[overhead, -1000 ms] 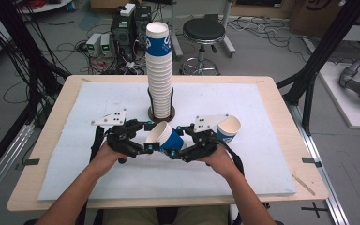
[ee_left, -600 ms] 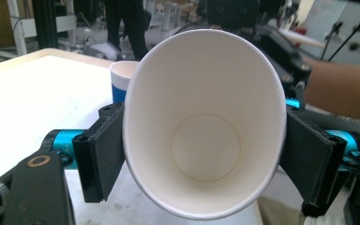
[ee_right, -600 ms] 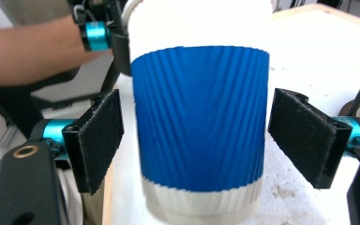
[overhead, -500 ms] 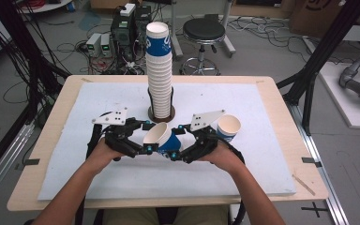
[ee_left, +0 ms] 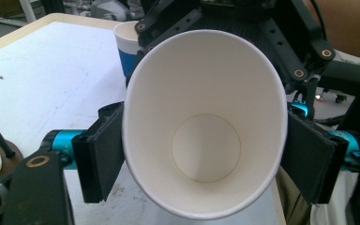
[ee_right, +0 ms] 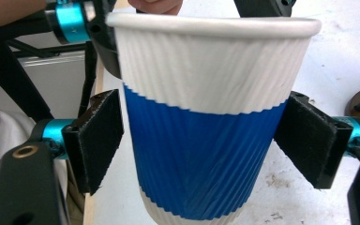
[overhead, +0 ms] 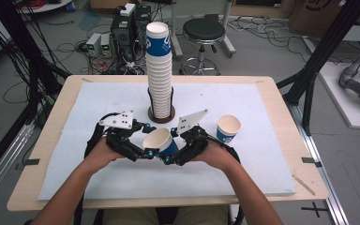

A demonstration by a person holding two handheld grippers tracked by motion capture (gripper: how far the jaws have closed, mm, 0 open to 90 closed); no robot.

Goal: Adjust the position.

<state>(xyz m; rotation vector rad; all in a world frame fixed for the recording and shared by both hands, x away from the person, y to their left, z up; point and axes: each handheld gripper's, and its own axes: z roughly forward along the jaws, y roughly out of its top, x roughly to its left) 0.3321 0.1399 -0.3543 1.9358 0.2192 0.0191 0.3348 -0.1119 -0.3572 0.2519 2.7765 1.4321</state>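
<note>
- Paper, white inside and ribbed blue-and-white outside: that was the cup (overhead: 161, 141) I had tilted between my two grippers, near the table's front edge.
- My left gripper (overhead: 146, 152) was clamped on the cup's rim, squeezing the mouth into an oval, as the left gripper view made plain.
- My right gripper (overhead: 167, 158) had just been opening; in the right gripper view its pads (ee_right: 96, 136) bracketed the blue band with a sliver of daylight on each side, so I judged them parted and off the cup.
- I judged the job partway done: one loose cup (overhead: 228, 129) already stood upright on the mat to my right, and the one in hand had yet to be set down.
- Behind it, the tall stack of cups (overhead: 159, 70) in its dark holder was still many cups high, so plenty was left.
- The surface was a pale foam mat (overhead: 262, 154) on a wooden table (overhead: 304, 159).
- Beyond that: a black stool (overhead: 204, 33), electronics boxes, and cables on the floor.
</note>
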